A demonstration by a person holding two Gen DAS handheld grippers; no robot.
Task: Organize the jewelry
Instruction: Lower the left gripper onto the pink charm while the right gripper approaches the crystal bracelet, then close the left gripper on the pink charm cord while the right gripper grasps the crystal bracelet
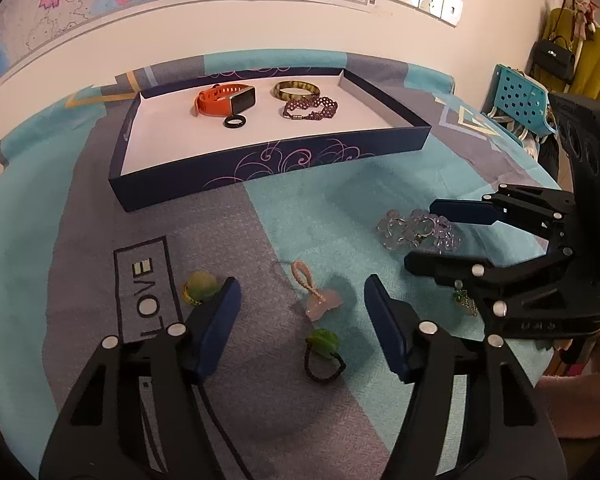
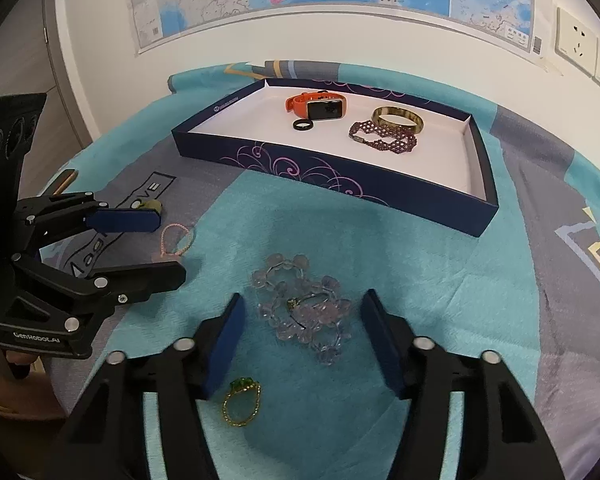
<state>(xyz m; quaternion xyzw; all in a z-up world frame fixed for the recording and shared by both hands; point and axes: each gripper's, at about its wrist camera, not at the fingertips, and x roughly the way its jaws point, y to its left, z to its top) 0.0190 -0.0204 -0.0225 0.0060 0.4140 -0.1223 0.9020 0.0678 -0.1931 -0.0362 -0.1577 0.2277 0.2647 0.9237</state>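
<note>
1. Left gripper (image 1: 300,320): jaws apart, clamped on nothing. The pink pendant (image 1: 322,304) and green-stone ring (image 1: 323,354) lie between them on the cloth (image 1: 300,216); closing here could catch both pieces.
2. Right gripper (image 2: 300,336): jaws apart, straddling the clear bead bracelet (image 2: 304,306). Smooth beads could slip out.
3. The gold ring (image 2: 242,402) lies beside its left finger; a nudge could displace it.
4. Tray (image 1: 260,164): holds the orange watch (image 1: 224,100) and bangle (image 1: 297,89).

Two black hand-held claws with blue pads

The left claw (image 1: 300,300) and right claw (image 2: 302,322) share silver rivets on angular black arms; one body reads "GenRobot.AI".
</note>
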